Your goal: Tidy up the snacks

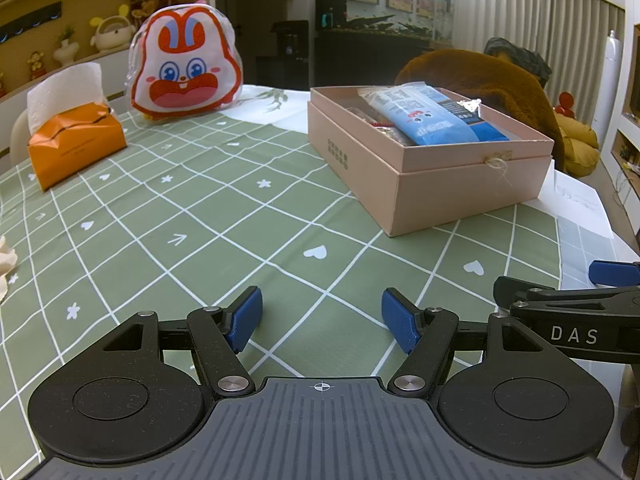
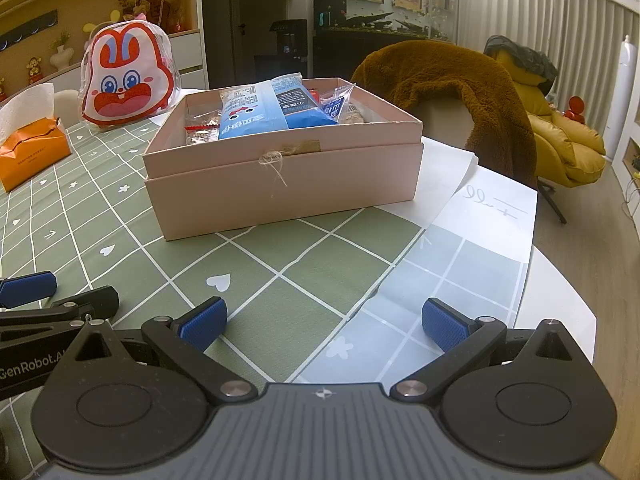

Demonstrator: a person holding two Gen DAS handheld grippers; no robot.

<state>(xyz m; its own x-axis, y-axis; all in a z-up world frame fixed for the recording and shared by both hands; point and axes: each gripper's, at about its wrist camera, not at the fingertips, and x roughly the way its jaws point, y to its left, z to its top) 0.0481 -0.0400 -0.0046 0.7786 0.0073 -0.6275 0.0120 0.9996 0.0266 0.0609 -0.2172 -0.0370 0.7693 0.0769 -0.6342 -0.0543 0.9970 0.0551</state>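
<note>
**Left wrist view: both grippers empty, snacks sitting in pink box**

Left wrist view shows the left gripper [image 1: 322,320] low over the worktop [image 1: 192,216], fingers spread wide, nothing between them. Right gripper [image 2: 322,326] likewise released and empty, parked beside the left one near the worktop's front edge; each appears at the edge of the other's view. Both face the pink box [image 2: 280,184], well apart from it.

Box is lidless, sitting on the green checked cloth, so snacks drop in from above. Blue snack pack [image 2: 272,114] lies across the top, tilted, likely resting on the smaller wrapped snacks [image 2: 200,130] under and beside it. Another small clear packet [image 2: 338,102] leans at the far right wall.

Bunny-face bag [image 1: 186,64] stands upright at the far side, left of the box; contents hidden. Orange tissue pack [image 1: 76,148] further left, unrelated.

Judgement: no loose snacks visible on the cloth, so sorting looks mostly done, or the bunny bag comes next.
</note>
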